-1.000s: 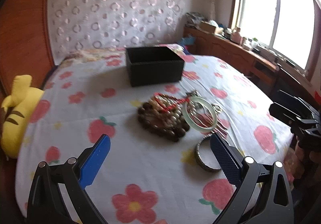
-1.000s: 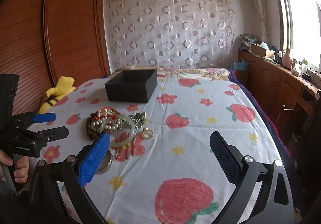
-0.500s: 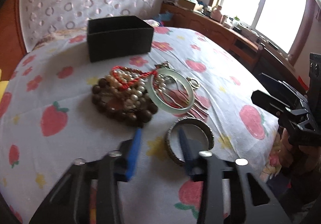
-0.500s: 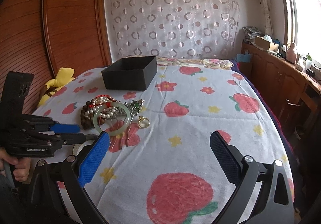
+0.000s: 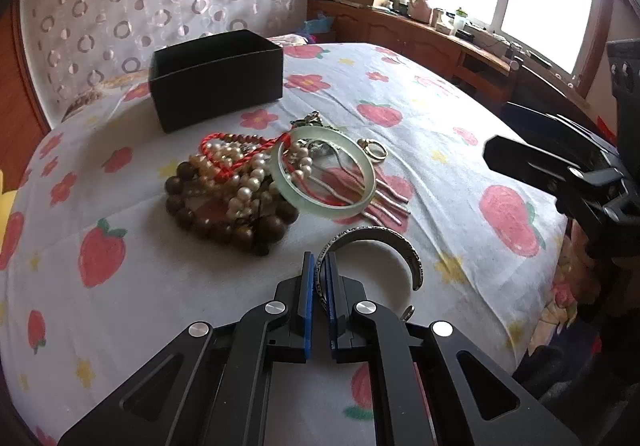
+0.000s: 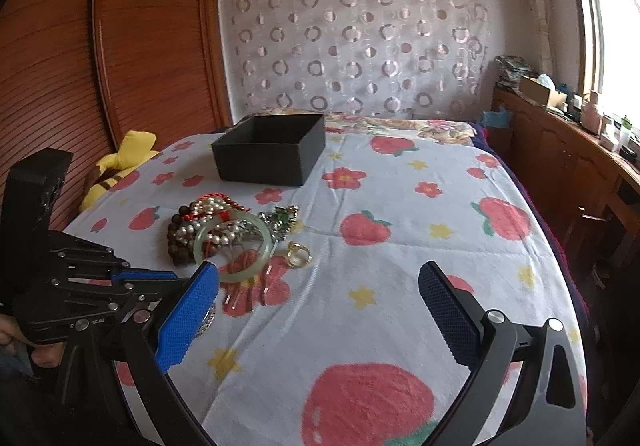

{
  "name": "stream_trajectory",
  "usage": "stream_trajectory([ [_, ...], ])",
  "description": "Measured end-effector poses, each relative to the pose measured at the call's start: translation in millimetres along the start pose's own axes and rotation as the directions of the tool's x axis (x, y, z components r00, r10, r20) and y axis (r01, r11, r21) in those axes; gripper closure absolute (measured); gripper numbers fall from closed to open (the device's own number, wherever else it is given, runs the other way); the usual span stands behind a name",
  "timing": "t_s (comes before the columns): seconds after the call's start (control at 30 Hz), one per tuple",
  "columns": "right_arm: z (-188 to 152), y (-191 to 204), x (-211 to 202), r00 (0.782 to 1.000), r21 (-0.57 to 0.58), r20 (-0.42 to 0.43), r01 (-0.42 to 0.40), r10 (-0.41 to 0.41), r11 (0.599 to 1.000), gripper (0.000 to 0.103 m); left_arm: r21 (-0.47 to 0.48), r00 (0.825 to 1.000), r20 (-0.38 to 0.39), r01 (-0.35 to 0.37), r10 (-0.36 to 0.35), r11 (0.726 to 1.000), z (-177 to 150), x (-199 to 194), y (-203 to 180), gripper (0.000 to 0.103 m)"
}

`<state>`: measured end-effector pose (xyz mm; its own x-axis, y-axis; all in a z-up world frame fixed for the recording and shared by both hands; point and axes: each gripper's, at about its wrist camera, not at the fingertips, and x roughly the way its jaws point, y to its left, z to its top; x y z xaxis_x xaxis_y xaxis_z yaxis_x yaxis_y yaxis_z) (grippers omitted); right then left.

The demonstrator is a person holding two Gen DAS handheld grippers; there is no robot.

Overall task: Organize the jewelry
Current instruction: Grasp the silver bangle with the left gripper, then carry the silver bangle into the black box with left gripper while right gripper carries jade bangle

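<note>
My left gripper [image 5: 319,266] is shut on the rim of a silver open bangle [image 5: 384,242] lying on the strawberry-print bedsheet [image 5: 140,286]. Beyond it lies a jewelry pile: a pale green jade bangle [image 5: 325,202], pearl strands [image 5: 240,182], dark wooden beads [image 5: 188,206], a red cord [image 5: 224,150], silver hairpins [image 5: 386,202] and a gold ring [image 5: 374,150]. An open black box [image 5: 216,78] stands behind the pile. My right gripper [image 6: 318,298] is open and empty above the sheet, right of the pile [image 6: 224,230]; the black box [image 6: 270,154] is farther back.
A yellow striped plush toy [image 6: 120,166] lies at the bed's left edge by the wooden wardrobe [image 6: 100,46]. A wooden sideboard [image 6: 568,150] with clutter runs along the right under the window. The right gripper [image 5: 560,166] shows at the right of the left wrist view.
My left gripper moved forward and down to the silver bangle and shut on its rim. My right gripper stayed open, shifting slightly.
</note>
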<state>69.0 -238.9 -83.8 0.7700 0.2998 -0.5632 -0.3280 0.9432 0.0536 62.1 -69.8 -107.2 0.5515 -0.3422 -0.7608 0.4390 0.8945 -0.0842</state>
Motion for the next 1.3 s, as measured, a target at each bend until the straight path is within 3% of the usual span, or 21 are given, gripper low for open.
stream_trajectory([
  [0.13, 5.2, 9.3, 10.1, 0.999, -0.031, -0.016, -0.037, 0.036, 0.999, 0.003, -0.036, 0.999, 0.032, -0.011, 0.012, 0.999, -6.2, -13.6, 14.7, 0.099],
  [0.27, 10.1, 23.8, 28.1, 0.995, -0.071, -0.056, -0.092, 0.088, 0.993, 0.013, -0.081, 0.996, 0.073, -0.04, 0.046, 0.996, -8.6, -28.4, 34.2, 0.099],
  [0.37, 13.8, 33.3, 47.4, 0.986, -0.091, -0.111, -0.137, 0.126, 0.986, 0.019, -0.114, 0.992, 0.106, -0.054, 0.066, 0.992, -8.8, -40.3, 46.3, 0.099],
  [0.53, 19.2, 48.1, 71.6, 0.96, -0.113, -0.204, -0.216, 0.19, 0.97, 0.02, -0.148, 0.985, 0.142, -0.073, 0.094, 0.986, -10.5, -54.7, 62.0, 0.099],
  [0.97, 24.0, 57.1, 100.2, 0.931, -0.127, -0.302, -0.253, 0.206, 0.959, 0.02, -0.196, 0.973, 0.188, -0.093, 0.13, 0.976, -12.4, -69.8, 79.1, 0.099],
  [1.13, 23.4, 66.1, 104.1, 0.937, -0.196, -0.312, -0.227, 0.158, 0.954, 0.02, -0.206, 0.971, 0.194, -0.098, 0.139, 0.974, -13.5, -71.1, 83.0, 0.099],
  [1.23, 24.8, 65.5, 103.4, 0.941, -0.207, -0.304, -0.217, 0.148, 0.954, 0.028, -0.211, 0.97, 0.197, -0.102, 0.144, 0.972, -12.9, -70.9, 86.2, 0.099],
  [1.3, 27.6, 62.8, 97.8, 0.951, -0.216, -0.283, -0.191, 0.126, 0.957, 0.028, -0.213, 0.968, 0.202, -0.103, 0.147, 0.972, -11.6, -70.6, 87.4, 0.099],
])
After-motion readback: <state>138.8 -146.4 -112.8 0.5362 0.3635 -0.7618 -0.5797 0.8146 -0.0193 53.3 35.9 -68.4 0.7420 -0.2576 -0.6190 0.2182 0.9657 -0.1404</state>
